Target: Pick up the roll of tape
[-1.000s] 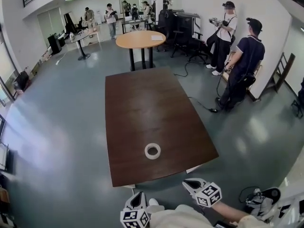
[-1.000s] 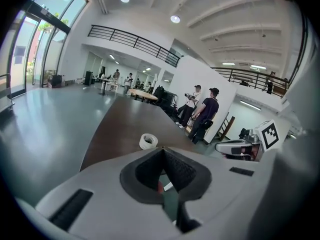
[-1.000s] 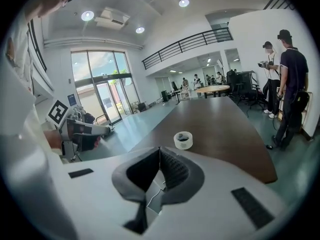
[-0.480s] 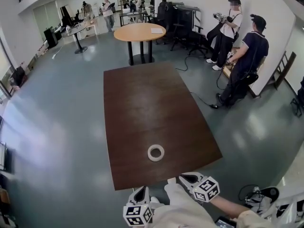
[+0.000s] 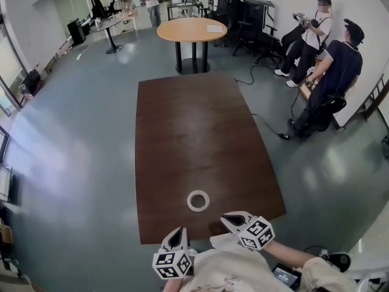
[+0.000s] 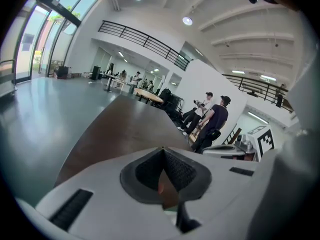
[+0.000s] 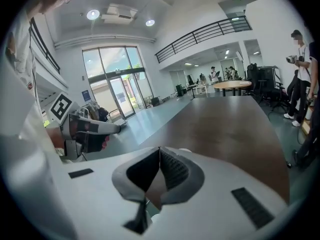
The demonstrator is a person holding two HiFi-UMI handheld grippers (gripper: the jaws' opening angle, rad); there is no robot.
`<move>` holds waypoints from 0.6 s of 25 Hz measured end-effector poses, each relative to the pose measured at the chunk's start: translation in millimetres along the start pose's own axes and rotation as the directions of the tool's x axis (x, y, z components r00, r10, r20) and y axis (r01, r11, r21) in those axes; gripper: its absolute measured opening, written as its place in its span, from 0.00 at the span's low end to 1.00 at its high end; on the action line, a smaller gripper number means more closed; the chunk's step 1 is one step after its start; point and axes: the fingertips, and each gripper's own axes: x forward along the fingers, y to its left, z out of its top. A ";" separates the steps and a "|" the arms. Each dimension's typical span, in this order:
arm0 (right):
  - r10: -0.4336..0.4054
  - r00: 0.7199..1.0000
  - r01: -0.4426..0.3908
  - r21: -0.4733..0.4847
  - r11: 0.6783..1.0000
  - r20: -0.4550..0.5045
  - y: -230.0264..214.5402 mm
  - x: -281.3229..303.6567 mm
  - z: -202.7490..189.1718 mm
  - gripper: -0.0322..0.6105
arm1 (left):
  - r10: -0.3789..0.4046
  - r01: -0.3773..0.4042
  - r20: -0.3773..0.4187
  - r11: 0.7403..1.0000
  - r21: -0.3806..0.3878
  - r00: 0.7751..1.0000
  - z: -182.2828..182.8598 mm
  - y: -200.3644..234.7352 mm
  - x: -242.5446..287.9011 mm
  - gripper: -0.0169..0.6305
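Note:
A white roll of tape lies flat on the dark brown table, near its front edge. My left gripper is at the table's front edge, below and a little left of the roll, and apart from it. My right gripper reaches just over the front edge, to the right of the roll and a short way from it. In the left gripper view the jaws meet at their tips with nothing between them. In the right gripper view the jaws are likewise shut and empty.
A round wooden table stands beyond the far end of the brown one. Two people stand at the right by office chairs, and a cable runs across the grey floor near them. More people and desks are at the far back.
Both grippers have moved forward to the table's front edge, closer to the roll. The roll has stayed where it was on the table.

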 end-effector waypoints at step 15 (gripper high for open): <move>0.151 0.983 -0.158 -0.070 0.985 -0.103 -55.9 72.4 33.7 0.06 | 0.100 -0.101 -0.074 0.995 -0.013 0.992 32.9 -1.4 81.7 0.04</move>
